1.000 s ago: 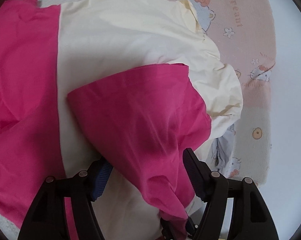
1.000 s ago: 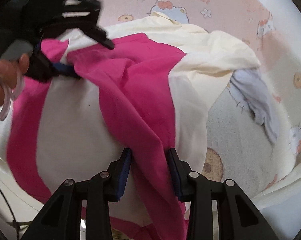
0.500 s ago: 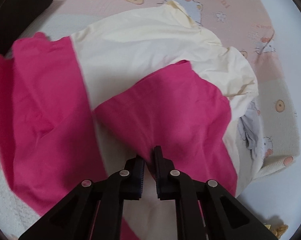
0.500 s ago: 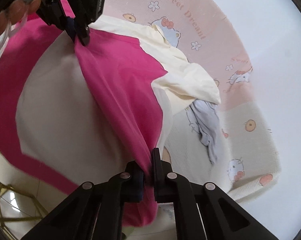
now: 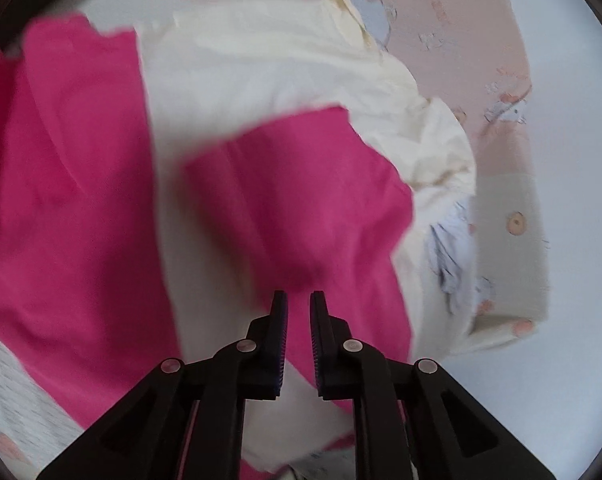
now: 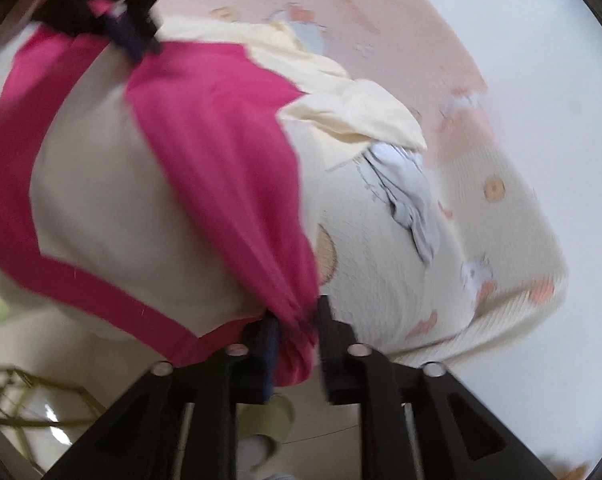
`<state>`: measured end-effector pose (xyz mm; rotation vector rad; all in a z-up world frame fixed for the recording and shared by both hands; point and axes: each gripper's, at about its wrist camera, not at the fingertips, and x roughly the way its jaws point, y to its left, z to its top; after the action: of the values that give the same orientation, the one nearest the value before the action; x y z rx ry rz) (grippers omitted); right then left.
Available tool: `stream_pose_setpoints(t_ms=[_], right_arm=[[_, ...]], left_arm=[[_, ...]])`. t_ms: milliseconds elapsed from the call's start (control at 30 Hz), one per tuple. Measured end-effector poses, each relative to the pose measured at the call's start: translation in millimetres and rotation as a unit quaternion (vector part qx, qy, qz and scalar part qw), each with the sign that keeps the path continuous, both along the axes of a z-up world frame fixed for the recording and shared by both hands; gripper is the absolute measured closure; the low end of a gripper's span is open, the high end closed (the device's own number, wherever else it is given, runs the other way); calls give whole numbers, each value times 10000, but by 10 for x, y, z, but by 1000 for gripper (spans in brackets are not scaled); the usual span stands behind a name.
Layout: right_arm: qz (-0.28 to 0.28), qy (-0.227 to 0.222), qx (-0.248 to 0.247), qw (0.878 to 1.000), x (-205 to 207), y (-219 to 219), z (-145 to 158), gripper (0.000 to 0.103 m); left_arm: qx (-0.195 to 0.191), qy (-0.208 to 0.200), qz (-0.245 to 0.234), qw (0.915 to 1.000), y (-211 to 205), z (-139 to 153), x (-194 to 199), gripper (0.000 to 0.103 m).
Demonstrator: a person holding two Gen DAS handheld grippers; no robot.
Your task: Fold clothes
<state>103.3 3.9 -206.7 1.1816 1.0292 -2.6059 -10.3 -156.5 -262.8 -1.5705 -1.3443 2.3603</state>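
Left gripper (image 5: 299,300) is pinching the pink-and-cream garment (image 5: 301,208) spread over the bed (image 6: 501,216). Right gripper (image 6: 297,316) has just been opening around bunched pink hem, so that corner could slip loose, wrecking the fold.

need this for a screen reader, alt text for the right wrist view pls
The right gripper, its jaws just reopened, has a bunched end of a pink and cream garment between them. The left gripper pinches the pink fold's far end over a cartoon-print pad.
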Motion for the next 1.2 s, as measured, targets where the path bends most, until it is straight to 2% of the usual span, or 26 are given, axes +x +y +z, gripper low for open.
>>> stream_pose_setpoints(t_ms=[33, 133, 300, 433, 567, 600, 633, 667, 767, 833, 900, 1000, 1100, 1200], right_arm=[[-121, -71, -129, 9998, 5, 44, 5, 65], [-311, -269, -405, 9983, 33, 180, -36, 64], [-224, -521, -453, 9974, 20, 283, -186, 64], [-111, -356, -581, 9976, -10, 247, -149, 64], [18, -269, -489, 9984, -18, 202, -163, 65], [13, -286, -480, 9984, -33, 198, -173, 71], [-7, -309, -493, 9983, -51, 201, -179, 89], [-26, -340, -513, 9981, -76, 212, -179, 97], [-256, -262, -599, 9975, -92, 286, -115, 97], [-530, -193, -667, 9962, -99, 374, -56, 97], [-800, -309, -809, 9930, -158, 494, -44, 97], [-1027, -461, -885, 9897, -209, 583, -68, 97], [-1087, -618, -856, 9885, -242, 602, -120, 97], [-1074, -861, -946, 9860, -208, 596, -186, 97]], left_arm=[[149, -63, -74, 9998, 33, -33, 7, 94], [223, -160, -211, 9994, 126, -76, 15, 93], [379, -307, -366, 9981, 247, -158, 46, 93], [408, -385, -359, 9978, 291, -184, 16, 93], [526, -394, -239, 9976, 286, -209, 0, 93], [535, -384, -223, 9976, 280, -210, 0, 93], [542, -349, -198, 9977, 280, -207, -2, 93], [544, -258, -156, 9981, 291, -197, -11, 93], [538, 103, 0, 9985, 313, -128, -8, 93], [356, 392, -122, 9985, 374, 5, -30, 93], [145, 679, -289, 9972, 450, 144, -58, 93], [-152, 1002, -744, 9921, 672, 341, -137, 93], [-229, 862, -1060, 9904, 787, 345, -179, 93], [-210, 679, -1077, 9916, 779, 259, -135, 93]])
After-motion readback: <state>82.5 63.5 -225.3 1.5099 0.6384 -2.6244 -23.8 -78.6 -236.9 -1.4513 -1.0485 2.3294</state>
